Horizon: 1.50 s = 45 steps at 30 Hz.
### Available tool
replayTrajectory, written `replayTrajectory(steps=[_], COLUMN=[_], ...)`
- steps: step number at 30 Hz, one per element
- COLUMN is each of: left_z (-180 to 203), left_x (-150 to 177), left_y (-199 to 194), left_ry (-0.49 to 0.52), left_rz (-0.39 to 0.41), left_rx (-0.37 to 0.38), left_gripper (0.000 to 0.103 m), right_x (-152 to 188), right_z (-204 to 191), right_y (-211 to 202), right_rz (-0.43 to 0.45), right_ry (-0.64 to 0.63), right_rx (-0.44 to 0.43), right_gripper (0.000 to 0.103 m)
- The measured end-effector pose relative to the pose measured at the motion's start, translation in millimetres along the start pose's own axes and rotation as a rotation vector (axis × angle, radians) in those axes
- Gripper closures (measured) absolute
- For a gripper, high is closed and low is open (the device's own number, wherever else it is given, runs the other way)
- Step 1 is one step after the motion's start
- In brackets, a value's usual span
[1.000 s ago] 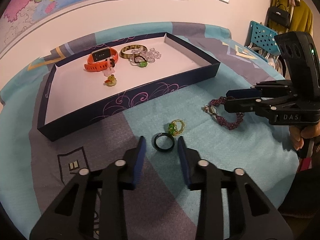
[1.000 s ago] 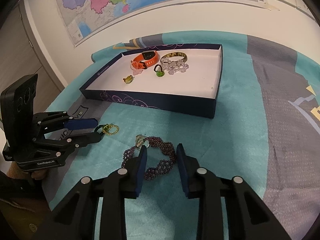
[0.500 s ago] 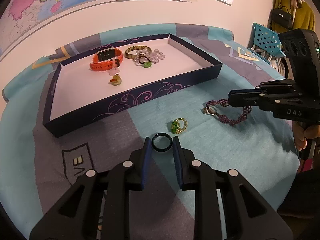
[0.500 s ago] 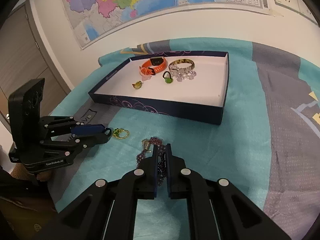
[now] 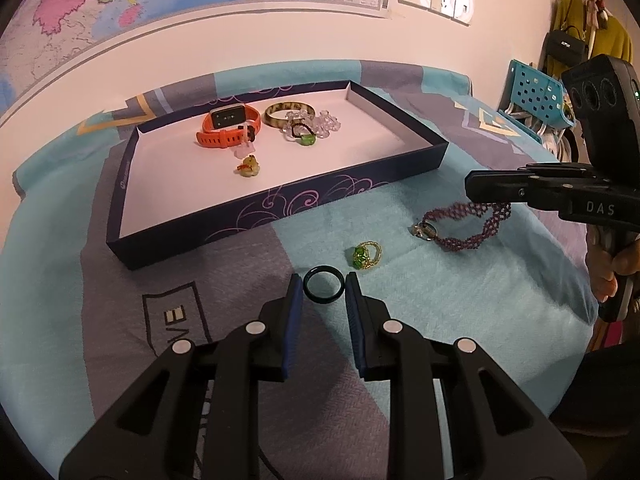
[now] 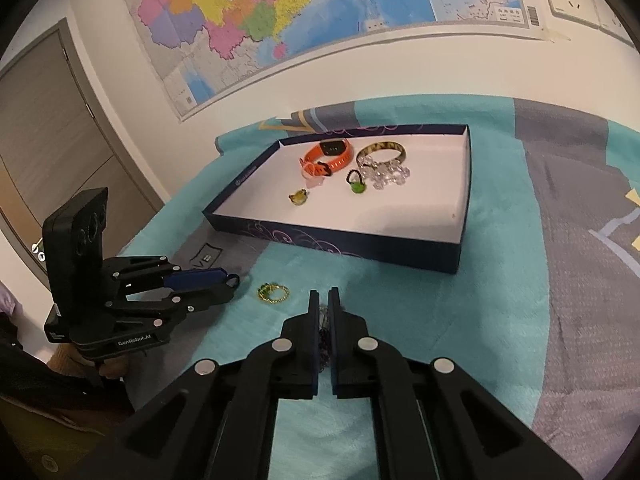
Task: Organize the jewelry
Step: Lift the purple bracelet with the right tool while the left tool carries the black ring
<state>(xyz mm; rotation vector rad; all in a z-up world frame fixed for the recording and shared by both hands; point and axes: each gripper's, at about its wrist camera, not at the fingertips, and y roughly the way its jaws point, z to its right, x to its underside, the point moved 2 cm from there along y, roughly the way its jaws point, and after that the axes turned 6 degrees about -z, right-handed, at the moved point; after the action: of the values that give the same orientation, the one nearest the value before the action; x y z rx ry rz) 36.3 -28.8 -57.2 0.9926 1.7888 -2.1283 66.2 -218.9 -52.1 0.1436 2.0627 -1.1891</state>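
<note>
My left gripper (image 5: 323,289) has its fingers (image 5: 294,300) closed onto the dark ring (image 5: 323,289), pads touching both sides, ring lying on the desk (image 5: 460,312) cloth. My right gripper (image 6: 324,300) is clamped on the purple beaded bracelet (image 5: 466,226), beads pinched between the pads. Gold green-stone ring (image 5: 366,255) lies loose between them. Navy tray (image 5: 280,208) towards the desk's far edge holds orange watch (image 5: 228,130), bangle (image 5: 290,114), crystal beads.

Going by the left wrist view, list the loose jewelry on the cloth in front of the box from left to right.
Black ring between the left gripper's fingers → gold ring with green stone → purple beaded bracelet, its right end under the right gripper.
</note>
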Motion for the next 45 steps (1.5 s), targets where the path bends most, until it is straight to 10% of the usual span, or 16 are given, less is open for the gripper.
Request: replayTrajectory(steps=[6,20,25,34,45], left_z=[-1,-3,-4,-6,-8], left_x=[0,2,3,3,2], left_y=[-3,2,2,3,-2], left_ry=[0.003,-0.008,-0.011,-0.015,-0.022], left_rz=[0.01,-0.002,-0.002,-0.004,0.008], left_rx=[0.001,0.009,0.011,0.011,0.016], left_gripper=[0.081,0.081,0.081,0.081,0.081], right_x=[-5,16,18,19,9], right_z=[-3,2,-5,-8,-8], right_y=[-3,25,30,31,12], right_rz=[0.007,-0.119,-0.135,-0.134,-0.062], right_ry=[-0.011,-0.058,-0.099,-0.14,-0.087], right_rx=[0.006,0.125,0.147,0.207,0.125], right_gripper=[0.103,0.055,0.057,0.092,0.093])
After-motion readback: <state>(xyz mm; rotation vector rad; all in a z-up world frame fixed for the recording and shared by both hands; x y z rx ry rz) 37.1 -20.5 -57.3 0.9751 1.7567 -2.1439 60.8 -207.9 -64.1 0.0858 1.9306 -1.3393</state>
